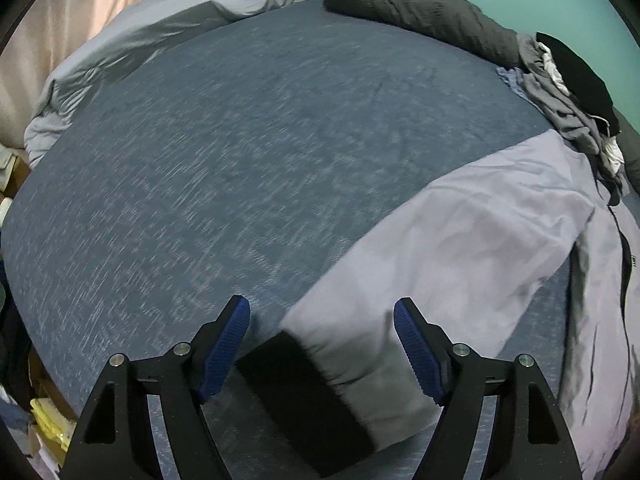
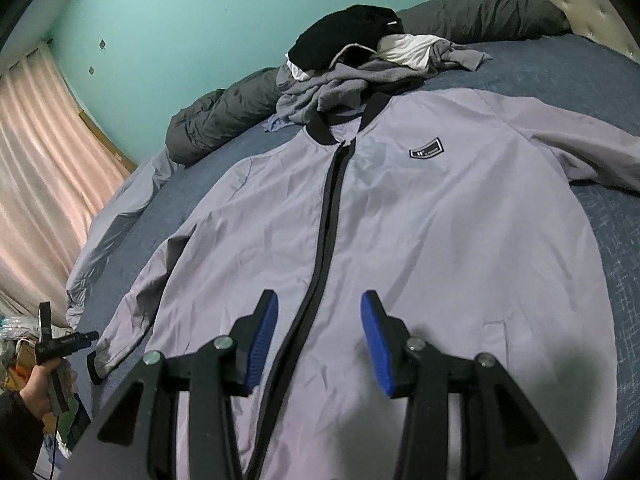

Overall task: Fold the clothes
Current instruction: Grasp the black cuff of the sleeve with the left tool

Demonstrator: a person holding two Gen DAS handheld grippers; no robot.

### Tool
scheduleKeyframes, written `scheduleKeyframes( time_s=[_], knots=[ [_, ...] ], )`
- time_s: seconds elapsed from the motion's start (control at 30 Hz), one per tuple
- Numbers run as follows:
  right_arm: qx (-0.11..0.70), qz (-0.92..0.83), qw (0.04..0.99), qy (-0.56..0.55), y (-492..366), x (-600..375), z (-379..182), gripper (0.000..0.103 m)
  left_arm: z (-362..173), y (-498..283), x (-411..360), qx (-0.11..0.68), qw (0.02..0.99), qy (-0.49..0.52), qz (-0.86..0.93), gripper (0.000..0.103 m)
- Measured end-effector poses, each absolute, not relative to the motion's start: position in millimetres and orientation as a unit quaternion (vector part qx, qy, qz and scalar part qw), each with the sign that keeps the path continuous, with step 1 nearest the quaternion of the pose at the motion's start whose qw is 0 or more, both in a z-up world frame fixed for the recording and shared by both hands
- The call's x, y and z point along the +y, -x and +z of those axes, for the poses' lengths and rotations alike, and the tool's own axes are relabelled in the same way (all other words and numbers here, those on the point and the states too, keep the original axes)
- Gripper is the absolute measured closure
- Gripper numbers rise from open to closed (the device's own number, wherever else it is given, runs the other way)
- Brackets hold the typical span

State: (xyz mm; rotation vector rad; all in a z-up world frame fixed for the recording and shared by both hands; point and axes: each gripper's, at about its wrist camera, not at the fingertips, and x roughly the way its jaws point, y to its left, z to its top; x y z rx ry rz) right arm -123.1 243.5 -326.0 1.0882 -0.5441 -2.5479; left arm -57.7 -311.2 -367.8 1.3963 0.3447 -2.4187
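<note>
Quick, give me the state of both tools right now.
Left tool: open, empty, jaws straddling the jacket sleeve's black cuff without pressing it.
Right tool: open, empty, over the jacket zipper.

Bedroom surroundings
A blue bed (image 1: 248,152) with a dark grey duvet (image 2: 224,116) rolled along the teal wall (image 2: 192,12) (pink curtains (image 2: 44,152) hang at the left).

Under your right gripper (image 2: 319,340) the jacket (image 2: 432,240) is thin, smooth cloth with a faint sheen; its collar (image 2: 320,128) and, between your left gripper's (image 1: 322,350) fingers, its cuff (image 1: 296,392) are matt black ribbed knit. The bed cover (image 1: 240,152) ahead is coarse, flecked woven fabric. Your fingers carry ridged blue rubbery pads (image 2: 262,344) on matt black plastic with shiny metal pins (image 1: 182,347).
</note>
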Motion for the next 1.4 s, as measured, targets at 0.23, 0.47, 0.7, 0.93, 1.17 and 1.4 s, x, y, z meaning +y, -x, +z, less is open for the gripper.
scheduleKeyframes(
  time_s=[0.23,0.47,0.7,0.93,1.17,1.4],
  knots=[
    [-0.191,-0.891,0.162,-0.379,122.7,242.5,-325.5,0.059,-384.2,42.4,-319.1,0.158,0.147,-0.5,-0.839,0.049],
    [-0.192,-0.892,0.161,-0.376,121.9,242.8,-326.0,0.059,-363.2,38.2,-314.2,0.12,0.147,-0.477,-0.858,0.093],
    [-0.195,-0.893,0.155,-0.373,121.7,246.4,-325.6,0.059,-324.3,55.0,-324.8,0.075,0.159,-0.452,-0.875,0.095],
    [-0.189,-0.896,0.151,-0.373,123.3,247.4,-325.9,0.059,-295.6,81.0,-360.4,0.059,0.191,-0.438,-0.877,0.096],
    [-0.176,-0.895,0.148,-0.382,126.6,243.6,-332.2,0.059,-310.8,107.4,-393.2,0.073,0.206,-0.46,-0.86,0.093],
    [-0.18,-0.895,0.146,-0.382,126.7,247.5,-328.2,0.059,-322.2,92.0,-391.9,0.101,0.213,-0.462,-0.855,0.05]
  ],
)
